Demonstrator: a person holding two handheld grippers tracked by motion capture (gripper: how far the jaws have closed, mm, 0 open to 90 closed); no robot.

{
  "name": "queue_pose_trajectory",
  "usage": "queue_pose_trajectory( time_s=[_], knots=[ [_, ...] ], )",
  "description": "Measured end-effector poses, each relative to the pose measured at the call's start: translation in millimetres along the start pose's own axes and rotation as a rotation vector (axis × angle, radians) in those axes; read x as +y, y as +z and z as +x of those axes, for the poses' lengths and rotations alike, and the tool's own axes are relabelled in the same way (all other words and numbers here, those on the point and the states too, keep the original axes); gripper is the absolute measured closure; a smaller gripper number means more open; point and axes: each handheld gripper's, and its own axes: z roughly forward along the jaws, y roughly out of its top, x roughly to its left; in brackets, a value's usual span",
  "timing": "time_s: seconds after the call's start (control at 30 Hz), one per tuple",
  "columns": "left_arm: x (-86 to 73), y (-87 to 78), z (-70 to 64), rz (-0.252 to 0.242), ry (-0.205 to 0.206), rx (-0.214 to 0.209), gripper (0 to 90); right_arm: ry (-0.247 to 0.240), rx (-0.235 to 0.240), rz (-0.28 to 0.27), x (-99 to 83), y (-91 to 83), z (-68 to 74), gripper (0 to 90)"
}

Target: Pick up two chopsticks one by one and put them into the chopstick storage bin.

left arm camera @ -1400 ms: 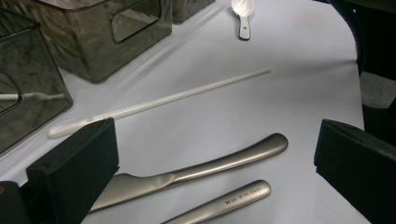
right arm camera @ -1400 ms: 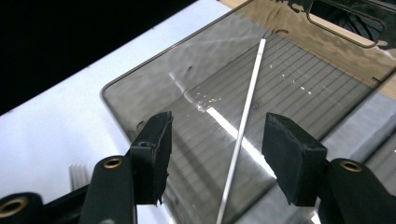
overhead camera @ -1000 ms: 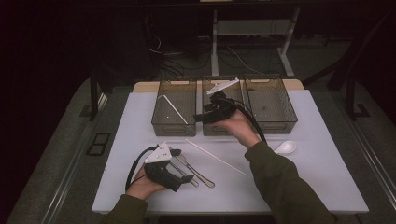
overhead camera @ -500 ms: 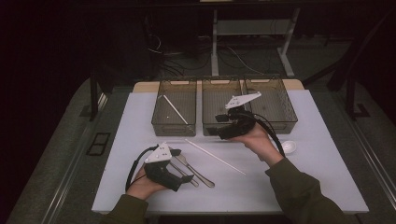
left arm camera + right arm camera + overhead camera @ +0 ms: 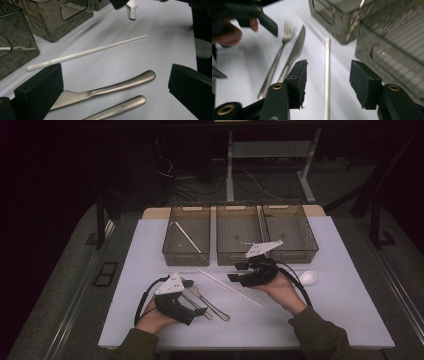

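A white chopstick [image 5: 231, 288] lies on the white table, and a second one [image 5: 187, 237] rests in the left bin [image 5: 170, 251]. My right gripper [image 5: 235, 272] is open, its jaws pointing left and straddling the table chopstick [image 5: 327, 50] just above it. A steel knife [image 5: 214, 306] and fork [image 5: 194, 304] lie side by side in front of my left gripper [image 5: 199, 311]. The left gripper [image 5: 115, 87] is open with the knife handle [image 5: 117, 86] and the fork handle [image 5: 120, 107] between its jaws, touching neither.
Three smoky clear bins stand in a row at the back; the middle bin [image 5: 237, 257] and right bin [image 5: 292, 252] look bare inside. A white ceramic spoon [image 5: 307, 277] lies to the right of my right hand. The table's front edge is near both forearms.
My right gripper has drawn back from above the middle bin and come down toward the table, over the chopstick. The left gripper has stayed where it was.
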Motion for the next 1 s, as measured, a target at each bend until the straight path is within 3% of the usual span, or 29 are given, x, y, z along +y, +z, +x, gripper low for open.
queue_pose_trajectory(
  time_s=[0.17, 0.6, 1.0],
  knots=[
    [0.0, -0.7, -0.2, 0.005, 0.012, 0.002, 0.0, 0.004, -0.018, 0.04, -17.4, 7.0, 0.2, 60.5],
    [-0.1, 0.2, -1.0, 0.011, 0.016, 0.002, 0.0, 0.002, -0.02, 0.16, -35.3, 32.9, -0.2, 74.3],
    [-0.2, -0.1, -1.5, 0.012, 0.013, 0.001, 0.0, -0.013, -0.054, 0.195, -39.4, 39.7, 2.9, 83.1]
  ],
)
